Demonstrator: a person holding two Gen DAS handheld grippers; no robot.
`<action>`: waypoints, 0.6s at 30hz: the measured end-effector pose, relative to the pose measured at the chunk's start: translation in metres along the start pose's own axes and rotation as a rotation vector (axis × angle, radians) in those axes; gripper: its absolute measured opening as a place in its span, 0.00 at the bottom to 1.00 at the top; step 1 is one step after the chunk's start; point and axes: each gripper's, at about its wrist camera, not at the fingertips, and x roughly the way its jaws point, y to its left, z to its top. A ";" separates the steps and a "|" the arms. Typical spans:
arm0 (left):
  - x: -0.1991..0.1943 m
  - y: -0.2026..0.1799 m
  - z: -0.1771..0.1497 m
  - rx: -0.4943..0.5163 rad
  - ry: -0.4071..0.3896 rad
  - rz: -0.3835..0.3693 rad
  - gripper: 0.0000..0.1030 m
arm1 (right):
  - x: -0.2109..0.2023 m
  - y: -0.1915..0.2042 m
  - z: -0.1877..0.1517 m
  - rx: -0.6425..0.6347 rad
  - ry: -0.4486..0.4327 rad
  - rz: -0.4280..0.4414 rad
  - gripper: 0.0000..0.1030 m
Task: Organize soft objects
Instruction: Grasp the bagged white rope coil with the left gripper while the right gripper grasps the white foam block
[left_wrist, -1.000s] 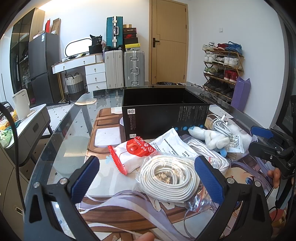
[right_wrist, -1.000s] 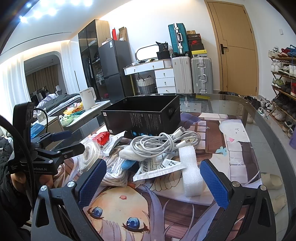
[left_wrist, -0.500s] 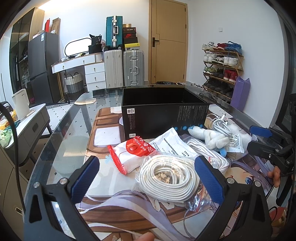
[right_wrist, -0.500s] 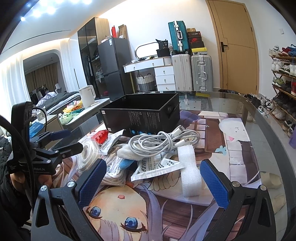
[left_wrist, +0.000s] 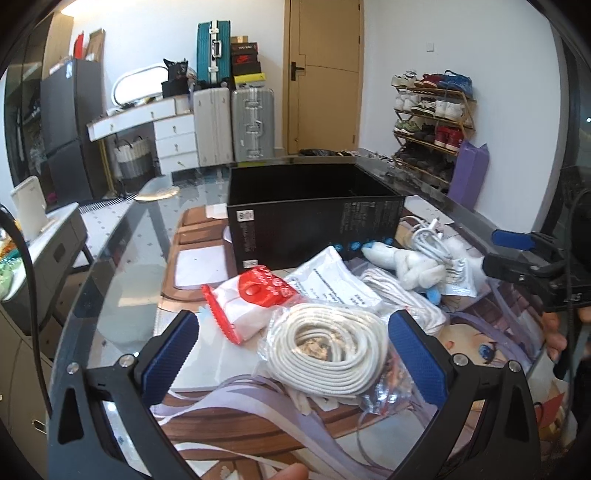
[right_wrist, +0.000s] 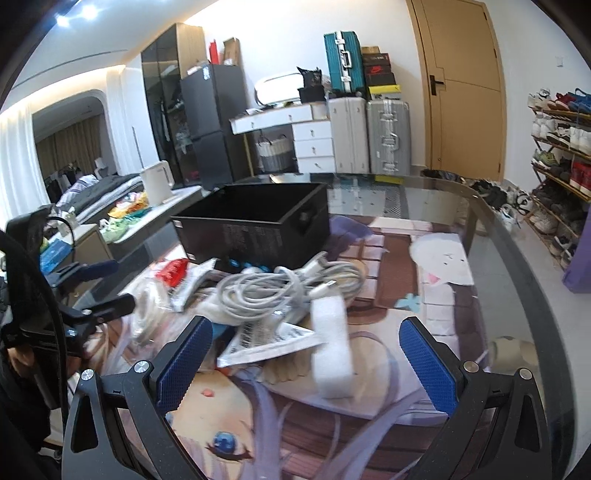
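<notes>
An open black box (left_wrist: 314, 218) stands on the glass table; it also shows in the right wrist view (right_wrist: 258, 225). In front of it lies a pile: a bagged white rope coil (left_wrist: 328, 347), a red-capped wipes pack (left_wrist: 255, 299), a white printed pouch (left_wrist: 332, 284), a white plush toy (left_wrist: 410, 266) and a grey cable bundle (right_wrist: 280, 291). A white foam block (right_wrist: 330, 347) lies nearest my right gripper. My left gripper (left_wrist: 295, 350) is open, its fingers either side of the rope coil. My right gripper (right_wrist: 306, 358) is open, just short of the foam block.
An anime-print mat (right_wrist: 413, 266) covers the glass table (left_wrist: 122, 266). Suitcases (left_wrist: 236, 122), a white dresser (left_wrist: 162, 125), a door and a shoe rack (left_wrist: 432, 122) stand behind. A low cabinet with a white kettle (right_wrist: 159, 181) is at the left.
My right gripper has moved forward and closer to the foam block and cables. My left gripper has barely moved, edging slightly toward the rope coil.
</notes>
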 end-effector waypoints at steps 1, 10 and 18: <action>0.000 -0.001 0.000 0.001 0.005 -0.005 1.00 | 0.001 -0.002 0.000 -0.002 0.010 -0.008 1.00; 0.006 -0.011 -0.004 0.083 0.050 0.005 1.00 | 0.012 -0.016 0.001 -0.034 0.086 -0.142 1.00; 0.012 -0.012 -0.004 0.095 0.105 -0.046 1.00 | 0.022 -0.022 -0.008 -0.045 0.151 -0.150 1.00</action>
